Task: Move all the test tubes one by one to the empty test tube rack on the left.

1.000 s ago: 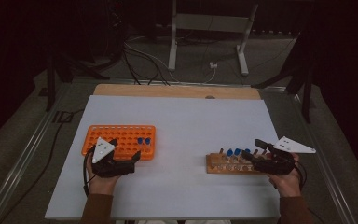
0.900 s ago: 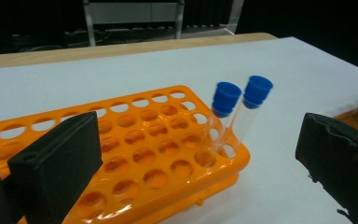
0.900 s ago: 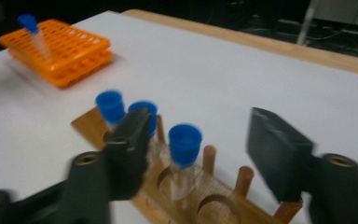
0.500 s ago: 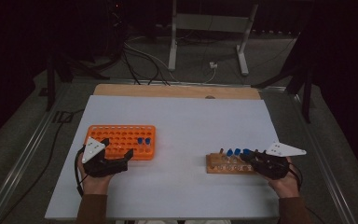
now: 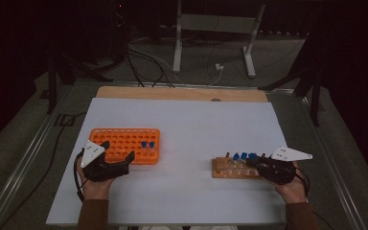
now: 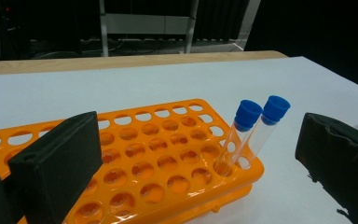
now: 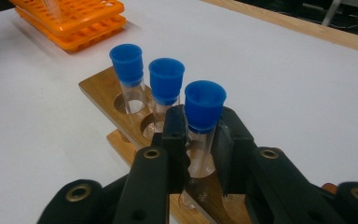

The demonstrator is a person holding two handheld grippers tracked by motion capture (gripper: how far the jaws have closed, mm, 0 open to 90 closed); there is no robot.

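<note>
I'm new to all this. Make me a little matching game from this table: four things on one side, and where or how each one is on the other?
Things:
1. orange rack
2. wooden rack
3. left claw
4. right claw

Descriptions:
A. closed around a blue-capped tube
B. open, at the near edge of a plastic rack
C. holds two blue-capped tubes in one corner
D. holds three blue-capped tubes in a row

Pairs: 1-C, 2-D, 3-B, 4-A
</note>
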